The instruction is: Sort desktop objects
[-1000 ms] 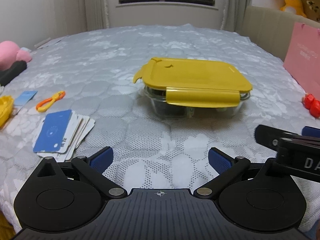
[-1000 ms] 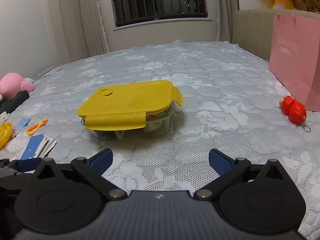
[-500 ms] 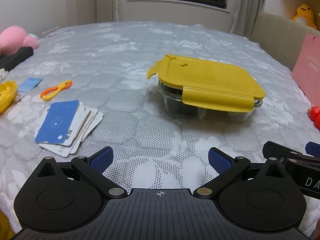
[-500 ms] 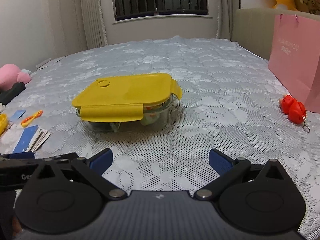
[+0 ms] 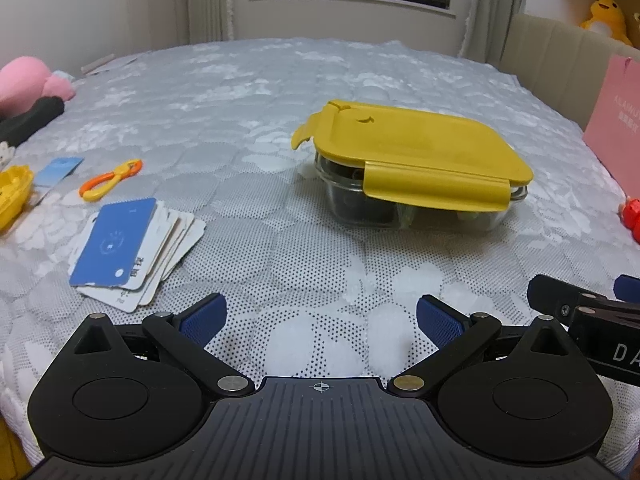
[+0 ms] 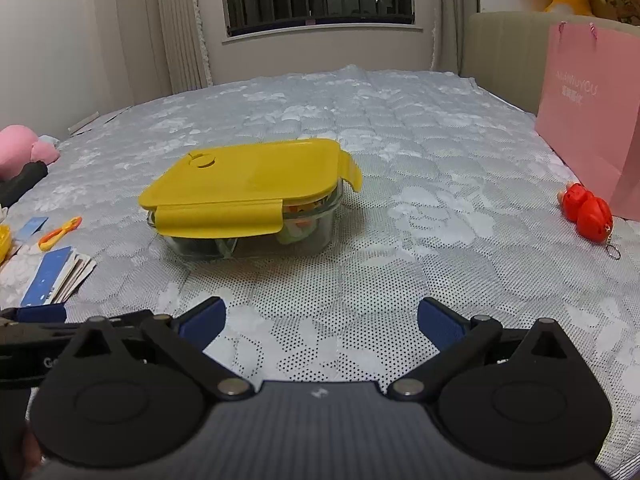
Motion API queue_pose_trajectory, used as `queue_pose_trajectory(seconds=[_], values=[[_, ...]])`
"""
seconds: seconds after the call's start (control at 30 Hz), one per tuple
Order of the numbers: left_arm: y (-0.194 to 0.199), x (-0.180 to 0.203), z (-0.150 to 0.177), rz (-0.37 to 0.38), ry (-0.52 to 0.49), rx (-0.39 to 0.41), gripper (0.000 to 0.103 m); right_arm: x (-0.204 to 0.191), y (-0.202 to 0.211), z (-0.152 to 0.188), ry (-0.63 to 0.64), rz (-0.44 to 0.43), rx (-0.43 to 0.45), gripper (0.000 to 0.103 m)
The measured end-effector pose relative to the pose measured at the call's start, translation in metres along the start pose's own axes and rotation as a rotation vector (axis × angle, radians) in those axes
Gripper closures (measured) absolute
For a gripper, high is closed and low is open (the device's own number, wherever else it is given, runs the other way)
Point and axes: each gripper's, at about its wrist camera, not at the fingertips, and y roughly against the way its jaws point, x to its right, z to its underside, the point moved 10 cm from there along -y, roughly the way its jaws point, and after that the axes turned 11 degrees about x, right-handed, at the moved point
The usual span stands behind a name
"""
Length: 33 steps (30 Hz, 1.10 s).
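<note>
A glass container with a yellow lid [image 5: 408, 148] [image 6: 244, 184] sits mid-bed, its lid resting loosely with flaps up. To its left lie a fanned stack of cards topped by a blue one [image 5: 120, 244] [image 6: 52, 274], an orange clip [image 5: 108, 180] [image 6: 60, 232], a single blue card [image 5: 58, 170] [image 6: 32, 226] and a yellow object [image 5: 12, 192] at the frame edge. A red keychain toy [image 6: 586, 212] [image 5: 632, 216] lies to the right. My left gripper [image 5: 320, 320] is open and empty, low over the bedspread. My right gripper [image 6: 320, 320] is open and empty too.
The surface is a grey-white patterned bedspread [image 5: 280, 92]. A pink paper bag [image 6: 592, 112] stands at the right by a beige headboard. A pink plush [image 5: 28, 84] and a black item [image 5: 32, 116] lie at the far left. The right gripper's arm [image 5: 588, 320] shows beside my left.
Both grippers stayed open. The left view swung left, so the container slid right and the cards came nearer centre. The right view drew slightly closer to the container.
</note>
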Motion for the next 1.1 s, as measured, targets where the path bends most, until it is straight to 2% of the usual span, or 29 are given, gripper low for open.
queue_pose_trajectory(seconds=[0.7,1.1], values=[[-0.004,-0.002,0.003,-0.003,-0.008,-0.009,0.0,-0.001,-0.004,0.005,0.012,0.009,-0.017,0.0],[-0.008,0.001,-0.006,0.033,-0.017,-0.012,0.0,0.004,-0.011,0.002,-0.003,0.02,-0.03,0.0]])
